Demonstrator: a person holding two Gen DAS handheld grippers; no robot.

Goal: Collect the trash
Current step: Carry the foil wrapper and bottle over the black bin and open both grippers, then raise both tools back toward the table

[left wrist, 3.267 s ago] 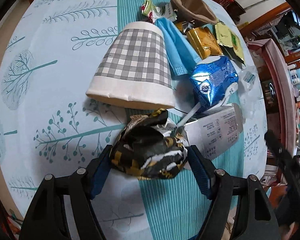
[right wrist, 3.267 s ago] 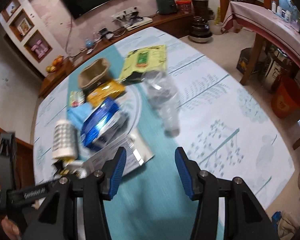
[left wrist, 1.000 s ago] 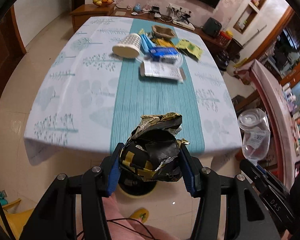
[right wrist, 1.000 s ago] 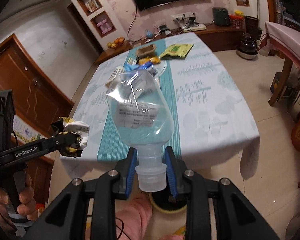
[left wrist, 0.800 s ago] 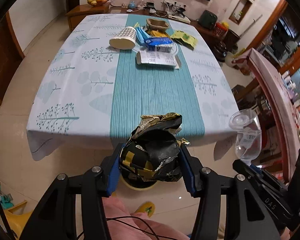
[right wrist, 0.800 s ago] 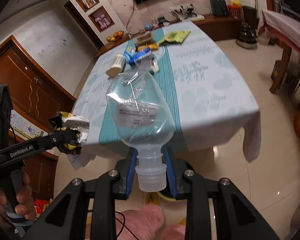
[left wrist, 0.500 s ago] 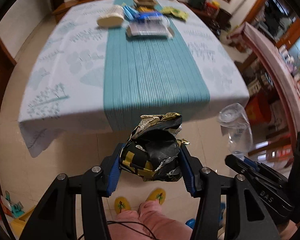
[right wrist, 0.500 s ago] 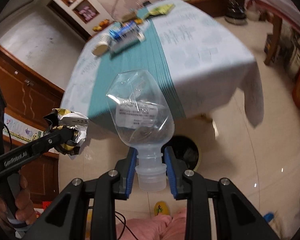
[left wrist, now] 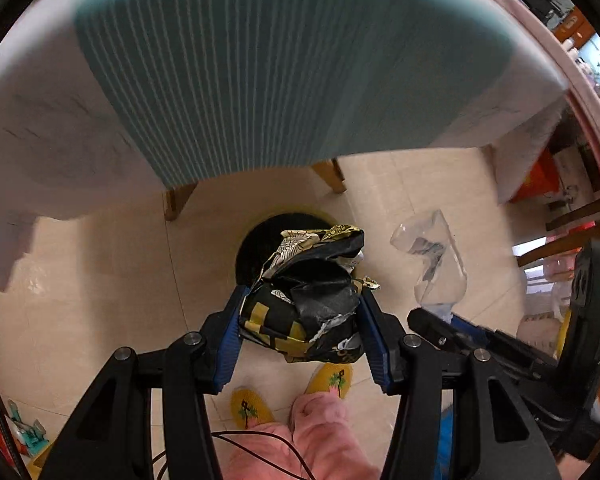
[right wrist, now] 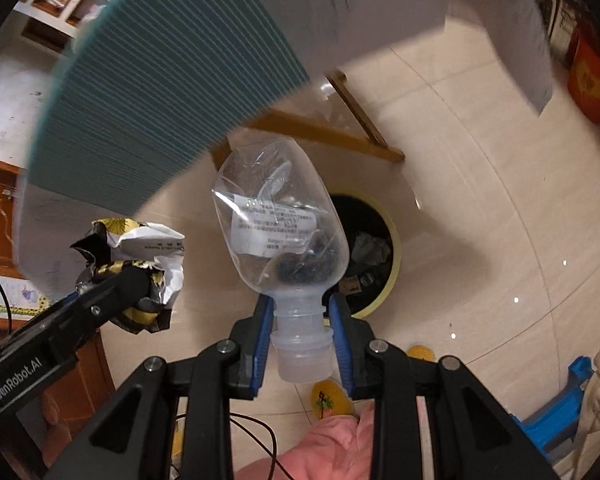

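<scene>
Left gripper (left wrist: 300, 320), left wrist view: jaws closed on a crumpled black-and-yellow wrapper (left wrist: 312, 296), squeezed at its sides so the loose foil cannot slip; carried low over the tile floor, in front of the dark mouth of a yellow-rimmed bin (left wrist: 260, 240) that stands on the floor just past the near edge of the table (left wrist: 260, 60). The wrapper hides much of the bin opening, which suggests it is lined up for a drop. Right gripper (left wrist: 444, 320), seen to the right, carries a clear bottle (left wrist: 432, 256) beside the wrapper, the two apart. Slippers (left wrist: 252, 408) and a pink-clad leg at the lower edge mark where the person stands; the table, blurred, overhangs at the top. Right wrist view: right gripper (right wrist: 302, 332), jaws narrow, clamped on the bottle (right wrist: 280, 228) at its neck, above the cap, body pointing forward and away; the neck is the stiff part, a likely reason for holding it there and not by the thin crushed body. Bottle body overlaps the bin (right wrist: 394, 264), whose rim and contents of paper scraps show to its right; judged poised over or close before the opening, height above it not clear. Left gripper (right wrist: 140, 284), at left, holds the wrapper (right wrist: 140, 240) to the left of the bin, not over it in this view. Both pieces unreleased; release into the bin judged the step in hand.
</scene>
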